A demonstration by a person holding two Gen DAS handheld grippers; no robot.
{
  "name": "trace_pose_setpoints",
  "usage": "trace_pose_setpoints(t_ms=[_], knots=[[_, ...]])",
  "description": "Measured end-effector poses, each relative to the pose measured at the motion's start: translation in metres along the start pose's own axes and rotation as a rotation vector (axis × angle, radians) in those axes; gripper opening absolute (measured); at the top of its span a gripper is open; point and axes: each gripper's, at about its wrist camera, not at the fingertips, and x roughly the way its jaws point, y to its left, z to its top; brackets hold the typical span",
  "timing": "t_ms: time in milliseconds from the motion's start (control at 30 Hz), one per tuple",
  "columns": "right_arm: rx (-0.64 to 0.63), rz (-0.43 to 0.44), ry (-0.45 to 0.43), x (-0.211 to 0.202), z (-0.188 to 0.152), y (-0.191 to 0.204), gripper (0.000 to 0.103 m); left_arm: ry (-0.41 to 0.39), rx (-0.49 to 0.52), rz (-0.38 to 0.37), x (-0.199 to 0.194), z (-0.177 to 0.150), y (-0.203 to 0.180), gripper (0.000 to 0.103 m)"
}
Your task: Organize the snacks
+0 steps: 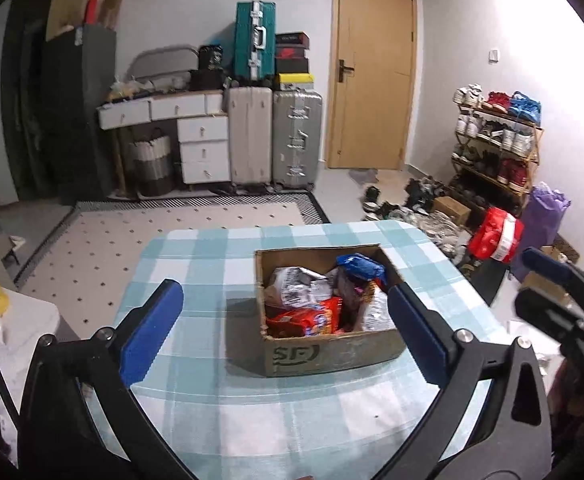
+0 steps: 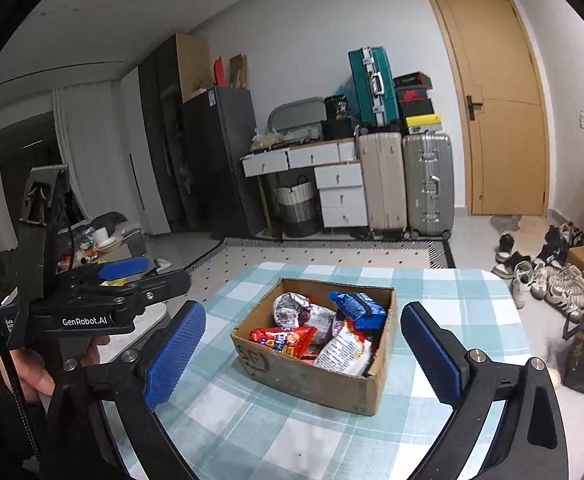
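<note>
The left tongs (image 1: 285, 332) stand spread wide with nothing in them above a checked blue-and-white surface (image 1: 195, 252). At the middle of that surface sits an open cardboard box (image 2: 316, 380) holding snack packets (image 2: 342, 350), red, silver and blue. The right tongs (image 2: 302, 354) are likewise gaping and empty, framing the box without touching it.

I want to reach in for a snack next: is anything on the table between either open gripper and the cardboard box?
Nothing visible. The cardboard box sits alone on the checked tablecloth, open-topped with the snack packets exposed. Only bare cloth lies between it and the left gripper and right gripper, both open and empty.
</note>
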Motion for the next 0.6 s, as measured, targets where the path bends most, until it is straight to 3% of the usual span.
trace_pose_setpoints(t_ms=[300, 600], knots=[[-0.054, -0.068, -0.05, -0.026, -0.031, 0.005, 0.101, -0.085, -0.012, 0.125, -0.021, -0.042, 0.016, 0.102], [-0.062, -0.095, -0.111, -0.04, -0.073, -0.001, 0.101, -0.16, -0.009, 0.16, -0.012, -0.088, 0.037, 0.102]])
